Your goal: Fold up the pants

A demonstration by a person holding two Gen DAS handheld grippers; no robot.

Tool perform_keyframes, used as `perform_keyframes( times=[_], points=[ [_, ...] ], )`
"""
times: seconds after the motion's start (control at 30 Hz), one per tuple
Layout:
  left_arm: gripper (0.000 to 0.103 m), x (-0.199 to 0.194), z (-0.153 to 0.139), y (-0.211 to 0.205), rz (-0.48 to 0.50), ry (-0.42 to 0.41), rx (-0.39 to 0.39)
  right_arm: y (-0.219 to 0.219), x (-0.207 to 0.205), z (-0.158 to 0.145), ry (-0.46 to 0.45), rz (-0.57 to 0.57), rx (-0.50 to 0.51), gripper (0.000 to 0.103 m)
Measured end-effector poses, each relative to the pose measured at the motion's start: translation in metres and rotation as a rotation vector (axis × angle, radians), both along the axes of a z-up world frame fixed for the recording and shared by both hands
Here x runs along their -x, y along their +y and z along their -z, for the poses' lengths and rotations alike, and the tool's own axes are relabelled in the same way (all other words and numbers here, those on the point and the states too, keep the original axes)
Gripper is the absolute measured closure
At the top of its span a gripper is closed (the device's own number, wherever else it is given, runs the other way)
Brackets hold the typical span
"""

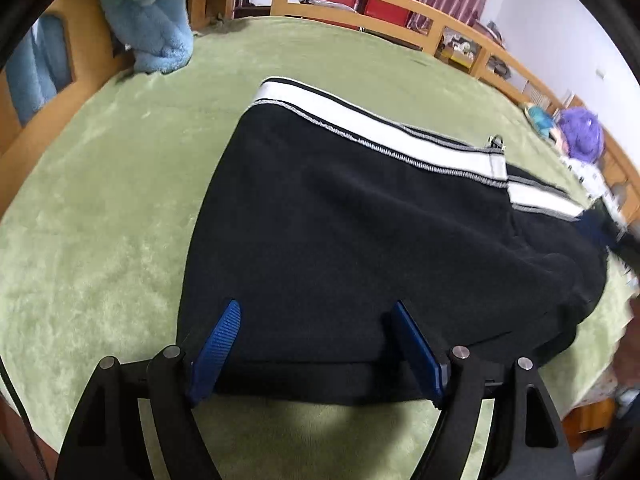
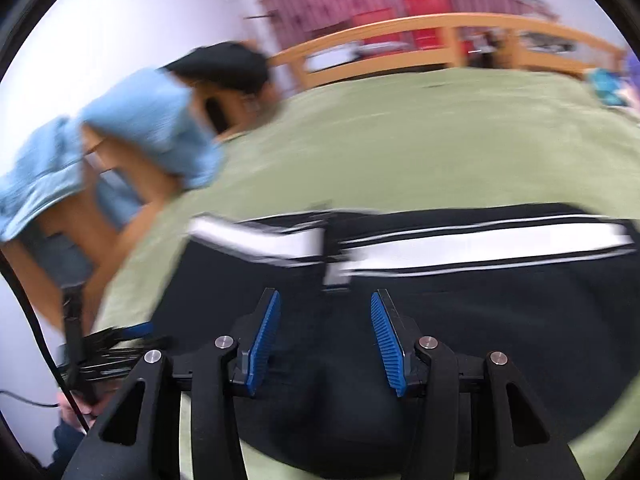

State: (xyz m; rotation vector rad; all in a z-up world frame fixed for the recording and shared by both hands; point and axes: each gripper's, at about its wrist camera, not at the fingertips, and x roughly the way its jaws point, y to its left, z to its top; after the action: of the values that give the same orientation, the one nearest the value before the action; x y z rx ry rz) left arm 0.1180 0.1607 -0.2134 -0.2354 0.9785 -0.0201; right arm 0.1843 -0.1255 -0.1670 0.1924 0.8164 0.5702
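now one black pants (image 1: pixel 360 240), two open tongs (image 1: pixel 316 312)

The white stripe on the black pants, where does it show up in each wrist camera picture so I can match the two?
Left wrist view: the white stripe runs diagonally from upper centre down to the right edge, along the far side of the pants.
Right wrist view: the stripe lies nearly level across the middle, blurred, just beyond the claw tips.
Shared landmark: the wooden bed rail in front of the red curtain.
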Motion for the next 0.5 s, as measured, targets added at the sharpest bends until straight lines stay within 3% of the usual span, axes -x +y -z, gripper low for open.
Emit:
perform_keyframes(
  times=[0.07, 0.13, 0.2, 0.3, 0.37, 0.43, 0.5],
  points=[
    [0.026, 0.000, -0.003, 0.011, -0.020, -0.005, 0.050, 0.026, 0.006, 0.017, 0.027, -0.060, 0.031, 0.058],
    [0.026, 0.000, -0.002, 0.018, -0.032, -0.009, 0.081, 0.047, 0.011, 0.045, 0.111, -0.109, 0.118, 0.084],
    [0.026, -0.001, -0.003, 0.022, -0.046, -0.012, 0.104, 0.050, 0.025, 0.057, 0.107, -0.122, 0.161, 0.088],
    [0.026, -0.006, -0.005, 0.025, -0.057, -0.024, 0.128, 0.050, 0.048, 0.050, 0.049, -0.153, 0.192, 0.092],
    [0.026, -0.008, -0.007, 0.025, -0.055, -0.042, 0.142, 0.040, 0.054, 0.033, 0.013, -0.155, 0.138, 0.092],
    [0.026, -0.013, -0.005, 0.024, -0.047, -0.052, 0.155, 0.033, 0.052, 0.029, 0.054, -0.180, 0.092, 0.092],
    [0.024, -0.021, 0.006, 0.021, -0.045, -0.015, 0.149, 0.041, 0.050, 0.042, 0.103, -0.213, 0.165, 0.091]
  ],
)
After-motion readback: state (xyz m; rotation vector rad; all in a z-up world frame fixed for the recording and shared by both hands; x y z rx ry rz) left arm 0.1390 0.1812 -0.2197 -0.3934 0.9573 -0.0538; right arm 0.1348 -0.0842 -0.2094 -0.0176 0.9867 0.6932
